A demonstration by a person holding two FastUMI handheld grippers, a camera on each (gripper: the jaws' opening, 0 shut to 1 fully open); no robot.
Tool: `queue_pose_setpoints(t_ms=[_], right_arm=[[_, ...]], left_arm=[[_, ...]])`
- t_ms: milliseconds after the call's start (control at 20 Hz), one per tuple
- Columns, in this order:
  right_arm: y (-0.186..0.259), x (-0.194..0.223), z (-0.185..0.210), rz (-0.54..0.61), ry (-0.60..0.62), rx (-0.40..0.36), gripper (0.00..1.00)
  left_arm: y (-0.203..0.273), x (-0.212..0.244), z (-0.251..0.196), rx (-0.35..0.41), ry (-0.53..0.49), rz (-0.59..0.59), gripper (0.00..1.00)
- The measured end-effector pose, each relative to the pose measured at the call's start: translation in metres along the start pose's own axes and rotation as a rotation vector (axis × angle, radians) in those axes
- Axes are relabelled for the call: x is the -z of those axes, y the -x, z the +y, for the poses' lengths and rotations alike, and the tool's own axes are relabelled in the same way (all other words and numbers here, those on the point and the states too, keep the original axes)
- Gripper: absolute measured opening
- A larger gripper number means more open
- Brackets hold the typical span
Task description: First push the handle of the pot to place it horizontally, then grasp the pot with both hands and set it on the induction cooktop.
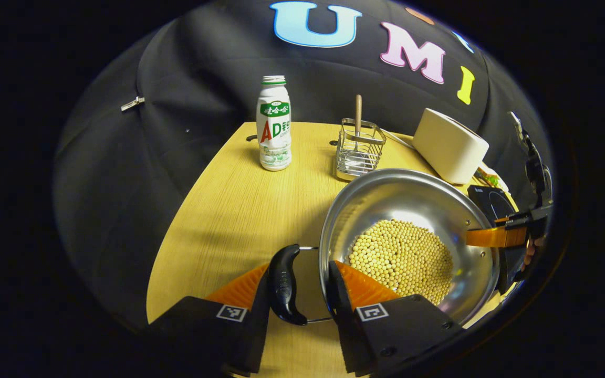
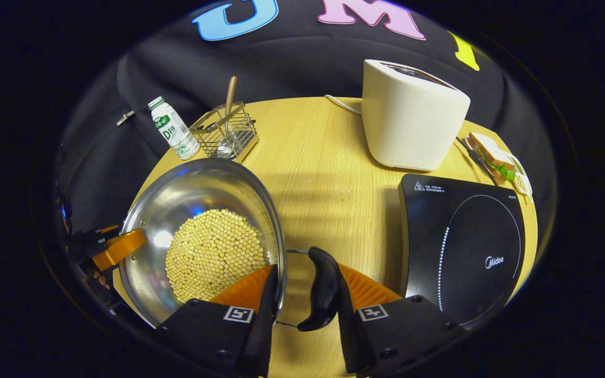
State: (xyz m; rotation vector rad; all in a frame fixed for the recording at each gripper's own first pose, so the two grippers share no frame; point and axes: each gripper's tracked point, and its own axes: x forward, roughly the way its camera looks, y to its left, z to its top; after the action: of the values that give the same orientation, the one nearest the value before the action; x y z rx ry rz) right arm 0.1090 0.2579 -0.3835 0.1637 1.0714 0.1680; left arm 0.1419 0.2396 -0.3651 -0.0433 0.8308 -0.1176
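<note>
With each gripper [image 1: 305, 286] [image 2: 302, 286] straddling, not yet clamping, a handle [image 1: 284, 283] [image 2: 323, 289] of the bean-filled pot [image 1: 407, 241] on the bench [image 1: 229, 210], uneven lifting toward the induction cooktop [image 2: 465, 247] could spill beans.

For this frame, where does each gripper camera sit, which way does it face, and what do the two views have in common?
Left gripper view: rides the left gripper, looking across the pot toward the bottle; its fingers straddle a black pot handle.
Right gripper view: rides the right gripper at the pot's opposite side, facing the toaster and induction cooktop; its fingers straddle the other handle.
Shared: pot, bottle, wire basket, toaster, and each other's gripper beyond the pot.
</note>
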Motion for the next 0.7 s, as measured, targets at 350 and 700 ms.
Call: queue_pose_setpoints(t_ms=[350, 700], right_arm=[[0.029, -0.003, -0.008, 0.001, 0.008, -0.009, 0.52], [0.078, -0.007, -0.039, -0.015, -0.004, 0.001, 0.52]], left_arm=[[0.025, -0.01, -0.017, -0.015, 0.014, -0.033, 0.57], [0.062, -0.026, -0.057, -0.007, -0.009, -0.047, 0.55]])
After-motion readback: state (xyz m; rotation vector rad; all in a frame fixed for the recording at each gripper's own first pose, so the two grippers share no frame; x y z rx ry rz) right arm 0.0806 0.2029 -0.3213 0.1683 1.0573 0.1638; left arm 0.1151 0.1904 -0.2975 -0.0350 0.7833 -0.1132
